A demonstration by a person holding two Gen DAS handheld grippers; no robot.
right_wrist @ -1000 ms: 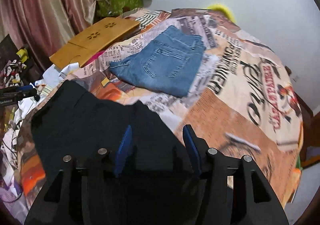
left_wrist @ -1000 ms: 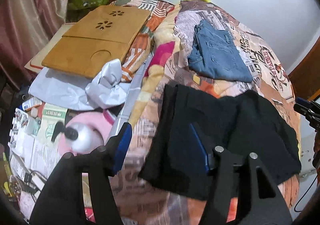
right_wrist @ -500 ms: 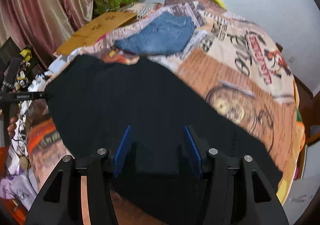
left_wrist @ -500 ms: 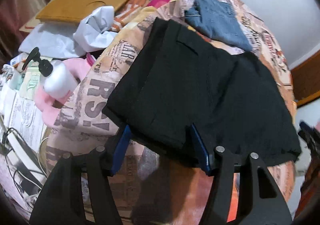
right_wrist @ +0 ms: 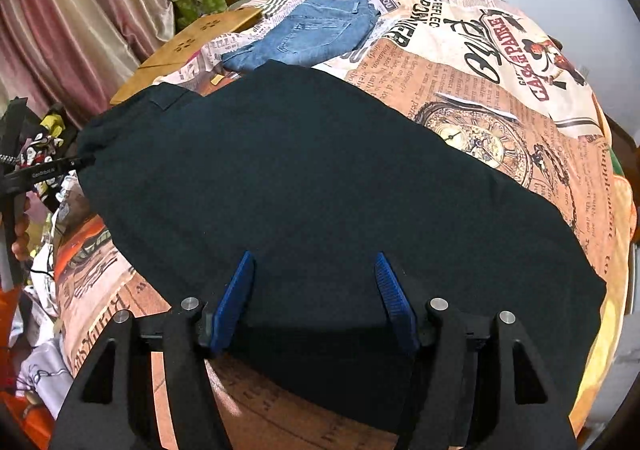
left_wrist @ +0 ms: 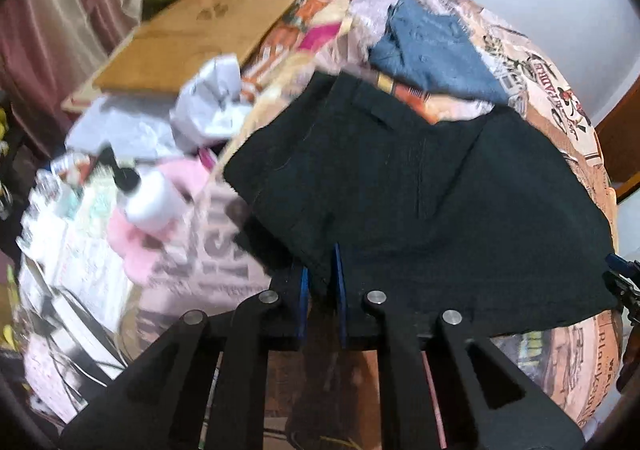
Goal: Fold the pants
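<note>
Black pants (left_wrist: 420, 178) lie spread across the printed bedspread, and also fill the middle of the right wrist view (right_wrist: 320, 178). My left gripper (left_wrist: 321, 282) is shut on the near edge of the black pants, with fabric pinched between the blue pads. My right gripper (right_wrist: 316, 290) is open, its blue pads wide apart over the near edge of the pants, with cloth between them but not pinched. The left gripper's tip shows at the left edge of the right wrist view (right_wrist: 44, 172).
Folded blue jeans (left_wrist: 436, 54) lie farther back on the bed (right_wrist: 520, 98). A wooden lap tray (left_wrist: 192, 38), crumpled white cloth (left_wrist: 208, 98), a pump bottle (left_wrist: 148, 198) and clutter sit to the left. Curtains (right_wrist: 80, 10) hang at far left.
My left gripper has closed onto the near edge of the black pants. My right gripper stays open and has come closer over the pants.
</note>
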